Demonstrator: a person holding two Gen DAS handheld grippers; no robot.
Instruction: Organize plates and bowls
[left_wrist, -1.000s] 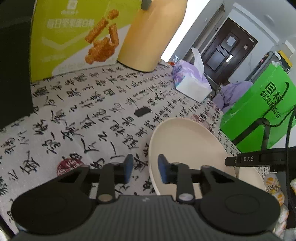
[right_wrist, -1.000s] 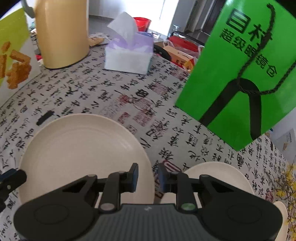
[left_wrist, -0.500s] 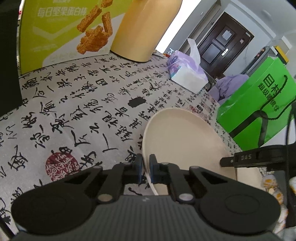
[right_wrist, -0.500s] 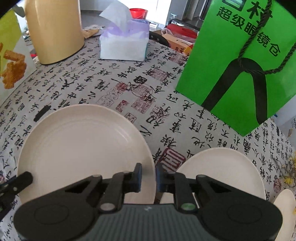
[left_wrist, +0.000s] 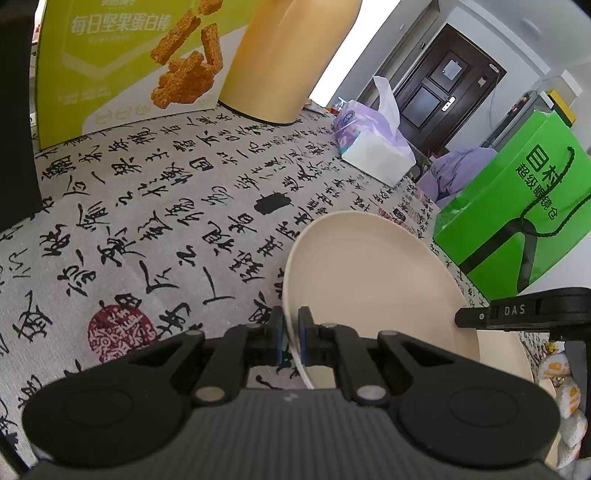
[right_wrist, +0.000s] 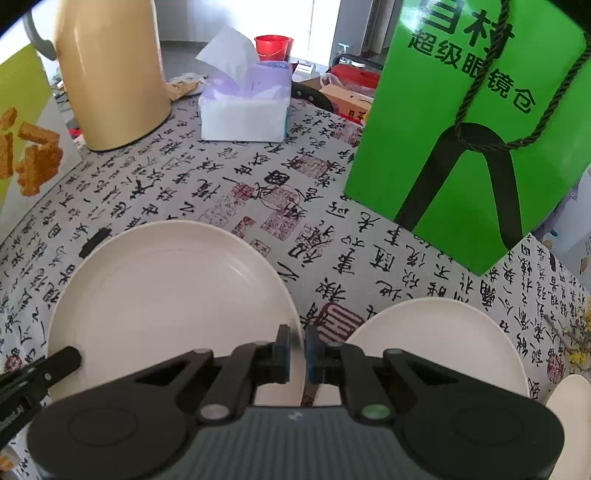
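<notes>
A large cream plate (left_wrist: 369, 280) (right_wrist: 166, 295) is held above the calligraphy tablecloth by both grippers. My left gripper (left_wrist: 290, 338) is shut on its left rim. My right gripper (right_wrist: 295, 352) is shut on its right rim. A second cream plate (right_wrist: 436, 347) lies on the cloth just right of the right gripper; its edge shows in the left wrist view (left_wrist: 498, 350). The rim of a third cream dish (right_wrist: 572, 406) shows at the far right edge.
A green paper bag (right_wrist: 472, 122) (left_wrist: 517, 206) stands at the right. A tissue box (right_wrist: 243, 107) (left_wrist: 373, 147), a tan jug (right_wrist: 110, 74) (left_wrist: 288, 55) and a yellow-green snack box (left_wrist: 125, 62) stand at the back. A dark object (left_wrist: 14, 110) stands at the left.
Both grippers have closed on the large plate's opposite rims, and the plate has lifted off the cloth.
</notes>
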